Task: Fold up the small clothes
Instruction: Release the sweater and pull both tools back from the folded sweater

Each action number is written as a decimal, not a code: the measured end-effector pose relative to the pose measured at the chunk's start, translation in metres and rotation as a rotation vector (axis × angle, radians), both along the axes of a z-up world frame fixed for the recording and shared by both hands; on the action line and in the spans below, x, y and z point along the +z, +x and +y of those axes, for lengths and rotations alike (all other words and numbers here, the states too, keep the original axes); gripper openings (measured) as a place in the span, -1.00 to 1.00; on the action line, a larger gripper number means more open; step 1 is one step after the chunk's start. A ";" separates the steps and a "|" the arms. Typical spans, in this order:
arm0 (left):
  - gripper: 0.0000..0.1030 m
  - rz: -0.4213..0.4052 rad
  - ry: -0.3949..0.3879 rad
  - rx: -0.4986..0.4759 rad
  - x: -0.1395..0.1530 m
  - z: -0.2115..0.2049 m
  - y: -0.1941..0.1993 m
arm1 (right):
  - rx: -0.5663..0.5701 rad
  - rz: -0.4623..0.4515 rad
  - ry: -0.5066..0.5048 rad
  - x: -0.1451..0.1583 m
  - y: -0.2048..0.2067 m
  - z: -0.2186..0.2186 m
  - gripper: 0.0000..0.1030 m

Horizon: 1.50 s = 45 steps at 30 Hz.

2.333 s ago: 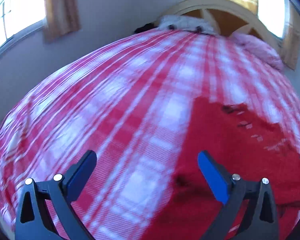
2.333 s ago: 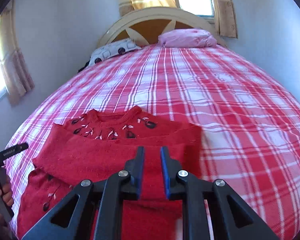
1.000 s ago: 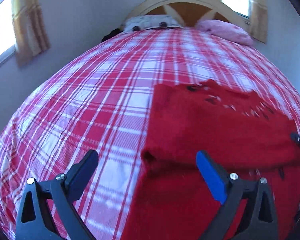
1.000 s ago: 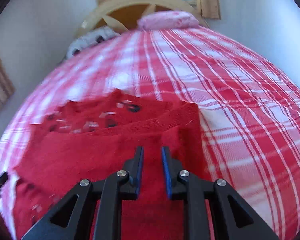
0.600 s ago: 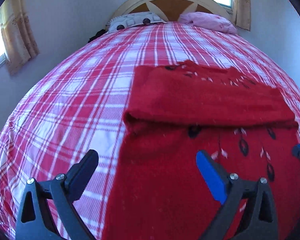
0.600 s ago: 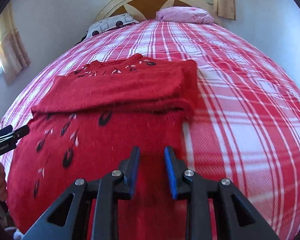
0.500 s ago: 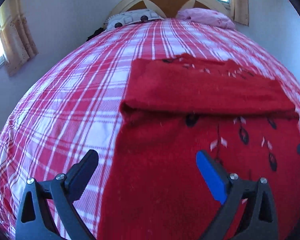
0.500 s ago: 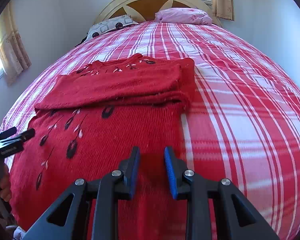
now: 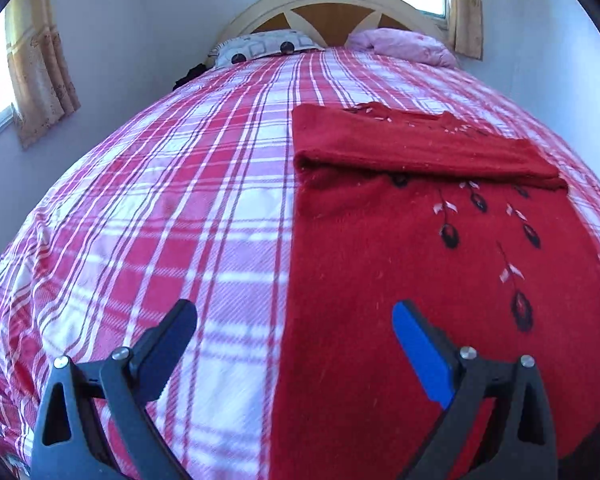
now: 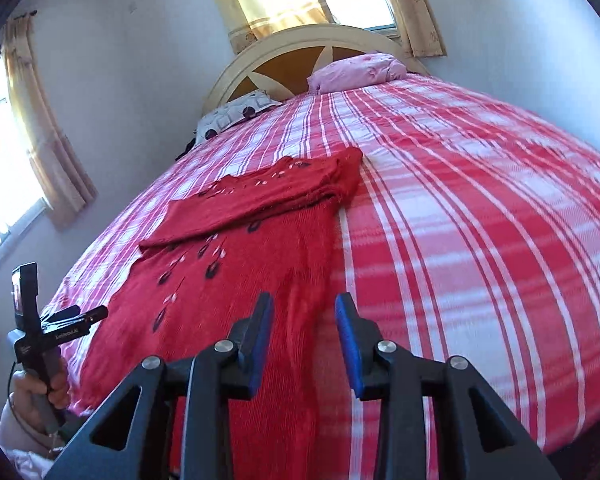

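A red knit sweater (image 9: 420,248) with dark embroidered buds lies flat on the plaid bed, its sleeves folded across the chest as a band (image 9: 412,148). My left gripper (image 9: 292,312) is wide open above the sweater's lower left edge, one finger over the plaid cover and one over the knit. My right gripper (image 10: 304,304) hovers over the sweater's (image 10: 236,280) lower right edge. Its jaws are opening, with a narrow gap and nothing pinched between the pads. In the right wrist view a hand (image 10: 36,388) holds the left gripper (image 10: 94,314) at the far left.
The red and white plaid bedcover (image 10: 480,220) spreads wide to the right of the sweater. A patterned pillow (image 9: 264,46) and a pink pillow (image 9: 404,46) lie by the cream headboard (image 9: 332,0). Walls and curtained windows surround the bed.
Both grippers have drawn back from the folded sleeves toward the sweater's lower part near the bed's foot. The right jaws have spread wider. The sweater has stayed in place.
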State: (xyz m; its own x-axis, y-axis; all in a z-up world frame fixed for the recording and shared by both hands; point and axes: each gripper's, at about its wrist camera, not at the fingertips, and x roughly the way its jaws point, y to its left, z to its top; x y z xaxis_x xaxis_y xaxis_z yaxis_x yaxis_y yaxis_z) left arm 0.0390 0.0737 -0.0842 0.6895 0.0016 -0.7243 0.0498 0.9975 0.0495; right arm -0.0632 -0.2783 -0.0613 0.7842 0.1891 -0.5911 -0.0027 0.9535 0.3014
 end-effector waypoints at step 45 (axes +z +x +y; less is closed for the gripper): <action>0.94 0.202 -0.159 -0.462 -0.026 0.000 -0.077 | 0.205 0.201 0.179 -0.059 -0.057 0.016 -0.12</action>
